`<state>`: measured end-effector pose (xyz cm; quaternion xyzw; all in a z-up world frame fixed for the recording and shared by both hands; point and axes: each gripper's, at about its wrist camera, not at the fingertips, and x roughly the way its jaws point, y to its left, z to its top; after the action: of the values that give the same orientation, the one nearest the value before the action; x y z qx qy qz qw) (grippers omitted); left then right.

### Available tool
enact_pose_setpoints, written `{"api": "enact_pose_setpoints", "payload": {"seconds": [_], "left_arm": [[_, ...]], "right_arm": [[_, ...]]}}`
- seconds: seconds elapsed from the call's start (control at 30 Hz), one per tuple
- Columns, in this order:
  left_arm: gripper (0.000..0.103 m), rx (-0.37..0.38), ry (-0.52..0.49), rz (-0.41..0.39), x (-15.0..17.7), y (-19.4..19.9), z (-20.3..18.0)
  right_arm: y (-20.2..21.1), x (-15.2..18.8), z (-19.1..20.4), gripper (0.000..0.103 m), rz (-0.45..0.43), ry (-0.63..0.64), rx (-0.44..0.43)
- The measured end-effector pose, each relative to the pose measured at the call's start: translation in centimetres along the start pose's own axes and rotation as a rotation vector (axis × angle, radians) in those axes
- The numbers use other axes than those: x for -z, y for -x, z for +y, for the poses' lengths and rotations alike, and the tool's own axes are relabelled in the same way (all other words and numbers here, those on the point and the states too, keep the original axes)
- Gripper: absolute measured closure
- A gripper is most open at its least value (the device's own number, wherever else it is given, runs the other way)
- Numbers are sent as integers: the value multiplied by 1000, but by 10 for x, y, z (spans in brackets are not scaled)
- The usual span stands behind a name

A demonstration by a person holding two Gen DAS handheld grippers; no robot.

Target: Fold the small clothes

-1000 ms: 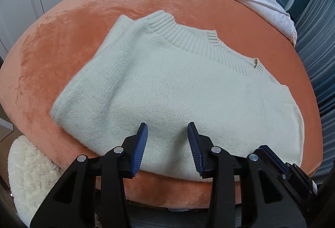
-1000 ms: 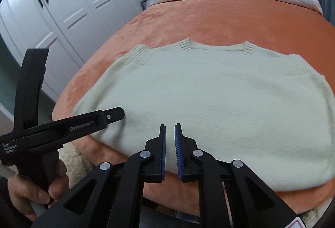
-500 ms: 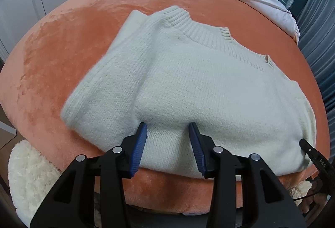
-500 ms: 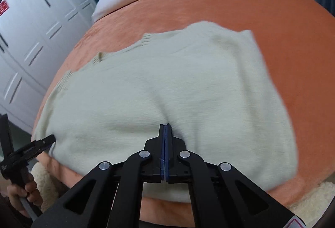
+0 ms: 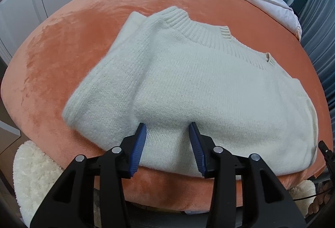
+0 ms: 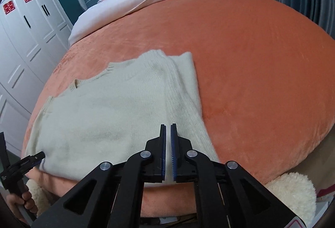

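Cream knit sweater (image 5: pixel 209 92) on orange blanket (image 6: pixel 251 60), left gripper (image 5: pixel 168 131) spread apart, right gripper (image 6: pixel 168 129) nearly closed, gripping nothing

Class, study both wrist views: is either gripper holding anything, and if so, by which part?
The left gripper is open, straddling the sweater hem without clamping. The right gripper is nearly shut; whether it pinches the sweater's near edge cannot be told.

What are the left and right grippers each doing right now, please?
Left gripper: open, jaws straddling the near edge of the cream sweater, not clamped.
Right gripper: nearly shut with a thin gap, holding nothing.
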<state>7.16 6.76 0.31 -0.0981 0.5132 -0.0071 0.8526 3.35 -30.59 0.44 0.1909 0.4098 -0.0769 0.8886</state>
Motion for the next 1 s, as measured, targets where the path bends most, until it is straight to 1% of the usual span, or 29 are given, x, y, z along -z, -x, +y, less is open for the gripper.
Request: {"api": "enact_pose_setpoints", "payload": {"seconds": [0.1,0.17,0.23,0.27,0.3,0.33,0.37,0.4,0.43,0.47,0.57,0.6,0.63,0.67,0.7,0.73,0.77,0.8,0.83,0.87,0.9,0.93,1.0], "left_arm": [[60,26,26,-30,-19,10,-4],[57,26,41,-43,-37,12,-4],[57,30,58,-41,-56,9,-3],[57,17,64,-36,-64,6,-1],[57,3,69,-33,-72,3,0],[56,-2,72,-30,-79,-1,3],[54,-4,78,-26,-85,-5,5],[44,-1,86,-20,-91,-8,7],[38,9,96,-15,-96,-13,9],[31,15,102,-12,-100,-17,10],[31,-31,89,7,-110,-37,11],[33,-39,79,10,-112,-43,9],[37,-52,65,10,-113,-47,7],[52,-62,44,9,-115,-51,4],[77,-49,28,20,-116,-54,1],[88,-35,29,26,-119,-55,0],[97,-20,41,7,-123,-50,0],[101,0,51,-20,-126,-44,1],[102,6,56,-44,-130,-39,1],[102,-4,56,-58,-134,-36,0],[102,-12,54,-54,-138,-39,0],[102,-20,51,-31,-140,-46,0],[101,-41,61,44,-139,-67,3]], "right_arm": [[-3,-24,8,97,-14,8,-22],[-9,-37,16,97,-20,23,-12],[-15,-47,18,96,-20,32,4],[-19,-52,17,94,-16,29,15],[-21,-55,17,88,-11,25,25],[-24,-59,15,75,-7,21,32],[-27,-62,13,67,-7,17,41],[-31,-65,11,54,-7,15,52],[-35,-67,9,50,-1,17,55],[-41,-69,9,49,12,20,58],[-65,-71,8,49,67,31,66],[-75,-71,8,49,92,33,69],[-84,-70,8,53,118,37,67],[-90,-69,10,62,136,42,57],[-91,-69,12,96,140,44,41],[-83,-72,14,95,101,42,20],[-70,-75,18,95,39,48,-2],[-54,-79,21,95,-20,53,-13],[-43,-82,20,95,-65,45,-23],[-39,-84,17,95,-91,33,-21],[-47,-83,13,96,-73,29,-1],[-66,-80,7,95,-4,31,27],[-108,-68,-4,94,159,34,76]]}}
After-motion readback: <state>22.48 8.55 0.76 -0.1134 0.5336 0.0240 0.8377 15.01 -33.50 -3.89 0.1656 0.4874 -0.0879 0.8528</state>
